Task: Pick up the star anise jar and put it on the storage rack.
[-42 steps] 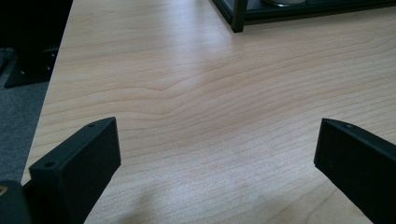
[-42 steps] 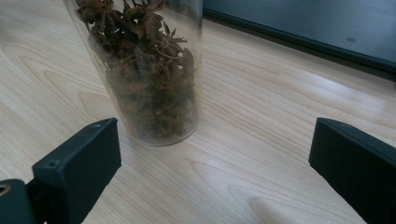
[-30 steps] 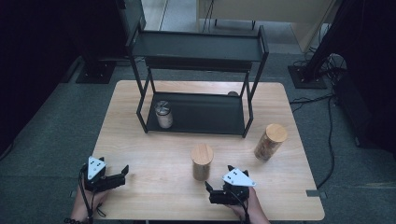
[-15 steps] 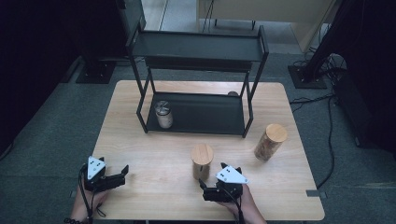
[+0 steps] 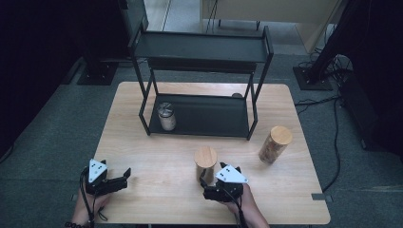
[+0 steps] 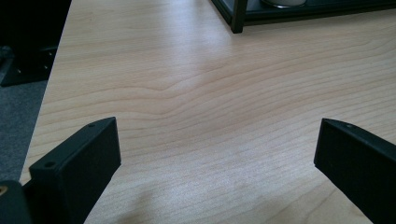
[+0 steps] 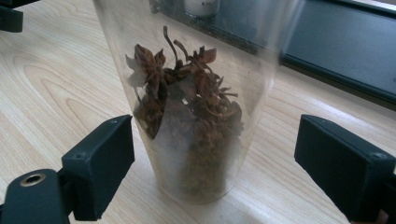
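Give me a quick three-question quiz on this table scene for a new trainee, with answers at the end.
1. True or false: the right gripper is already shut on the star anise jar.
2. How many jars stand on the table outside the rack?
3. Which is between the left gripper's jaws: A) a jar, B) bare tabletop, C) a rack leg?

Key:
1. False. Its jaws stand open on either side of the jar, not touching it.
2. Two: the star anise jar and the jar at right.
3. B.
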Motion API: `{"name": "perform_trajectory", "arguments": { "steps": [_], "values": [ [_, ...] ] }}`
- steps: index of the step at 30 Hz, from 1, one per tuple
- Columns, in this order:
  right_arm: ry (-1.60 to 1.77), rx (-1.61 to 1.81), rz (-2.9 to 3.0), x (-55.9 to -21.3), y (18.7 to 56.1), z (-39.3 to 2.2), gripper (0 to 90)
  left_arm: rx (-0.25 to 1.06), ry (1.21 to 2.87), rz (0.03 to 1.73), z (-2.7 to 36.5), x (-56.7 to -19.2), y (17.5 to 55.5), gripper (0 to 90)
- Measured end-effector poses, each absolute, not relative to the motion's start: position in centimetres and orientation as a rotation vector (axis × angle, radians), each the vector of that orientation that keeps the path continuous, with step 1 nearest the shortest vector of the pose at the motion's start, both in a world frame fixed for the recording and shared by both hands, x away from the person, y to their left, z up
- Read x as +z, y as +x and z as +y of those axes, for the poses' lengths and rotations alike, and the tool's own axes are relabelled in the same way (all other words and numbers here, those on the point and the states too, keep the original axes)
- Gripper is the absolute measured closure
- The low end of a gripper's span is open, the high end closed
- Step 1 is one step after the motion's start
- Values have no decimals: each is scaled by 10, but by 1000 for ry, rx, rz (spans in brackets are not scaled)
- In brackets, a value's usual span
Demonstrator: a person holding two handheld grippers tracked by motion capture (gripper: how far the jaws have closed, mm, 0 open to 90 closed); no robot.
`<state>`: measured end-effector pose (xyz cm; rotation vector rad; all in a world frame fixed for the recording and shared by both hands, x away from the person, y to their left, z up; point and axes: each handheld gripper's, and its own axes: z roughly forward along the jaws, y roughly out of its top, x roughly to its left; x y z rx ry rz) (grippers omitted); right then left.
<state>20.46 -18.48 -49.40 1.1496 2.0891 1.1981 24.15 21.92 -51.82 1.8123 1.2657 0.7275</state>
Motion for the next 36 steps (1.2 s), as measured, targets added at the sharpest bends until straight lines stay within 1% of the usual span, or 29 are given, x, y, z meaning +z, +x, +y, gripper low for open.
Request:
{"name": "perform_trajectory", "arguments": {
  "steps": [2,13,15,24,33,36],
  "values": [
    [1147,1200,2089,-493,206,-183,139,727,1812,1265,219,-518,241,8],
    [1134,1208,2101,-493,212,-175,161,724,1812,1265,219,-518,242,8],
    [1132,1212,2100,-492,213,-174,183,725,1812,1264,220,-518,241,8],
    [1131,1214,2111,-489,218,-167,185,726,1813,1264,219,-518,241,8],
    [1153,1205,2105,-488,223,-166,243,727,1814,1262,219,-518,241,8],
    [1147,1202,2114,-487,224,-165,247,726,1814,1262,219,-518,241,8]
  ]
}}
